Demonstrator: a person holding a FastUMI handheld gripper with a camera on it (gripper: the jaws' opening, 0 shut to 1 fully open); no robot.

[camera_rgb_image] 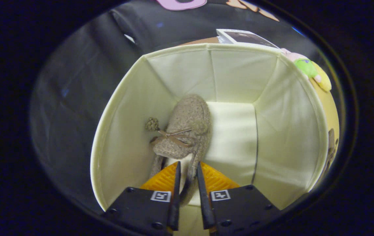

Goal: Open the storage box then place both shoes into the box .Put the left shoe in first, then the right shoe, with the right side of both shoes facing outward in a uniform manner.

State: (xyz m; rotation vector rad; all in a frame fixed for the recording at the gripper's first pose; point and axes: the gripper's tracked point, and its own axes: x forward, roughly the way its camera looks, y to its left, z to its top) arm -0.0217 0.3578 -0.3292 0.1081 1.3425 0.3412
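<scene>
I look down into the open cream storage box. A brown fuzzy shoe with a small bow and a pompom lies on the box floor along the left wall, toe pointing away from me. My gripper is inside the box, its two fingers pressed on the side wall of the shoe's heel opening, so it is shut on the shoe. The right half of the box floor is bare.
Beyond the box's far rim lies a flat printed card on a brown surface. A plush toy in pink, green and yellow sits at the box's far right corner. Black cloth hangs to the left.
</scene>
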